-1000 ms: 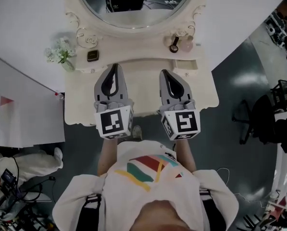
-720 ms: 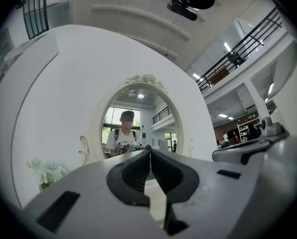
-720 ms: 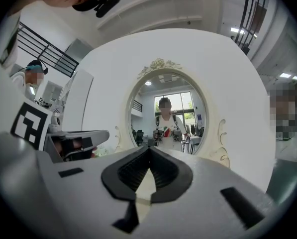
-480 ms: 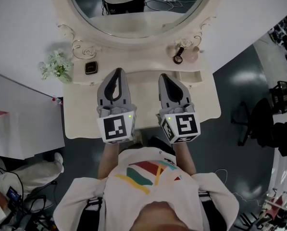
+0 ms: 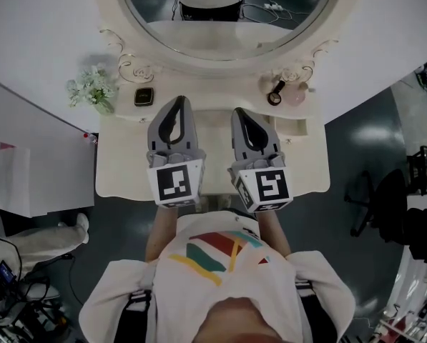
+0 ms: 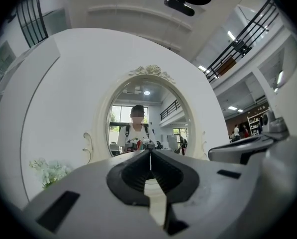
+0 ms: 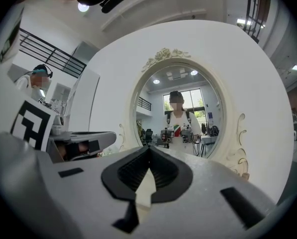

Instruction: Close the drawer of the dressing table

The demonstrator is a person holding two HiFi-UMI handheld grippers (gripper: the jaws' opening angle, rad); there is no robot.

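Drawer unseen from overhead. Left gripper [image 5: 178, 101], right gripper [image 5: 240, 111] clamped closed on nothing, level, side by side over dressing table [image 5: 121, 164]; presumably blunt pushers, no grasp needed.

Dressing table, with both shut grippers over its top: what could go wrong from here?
The left gripper has its tip close to the small dark case and the flower vase; a sideways swing might knock them.
The right gripper sits near the pink bottle; a forward push could hit it.
The drawer front cannot be made out below the grippers, so closure is unconfirmed.
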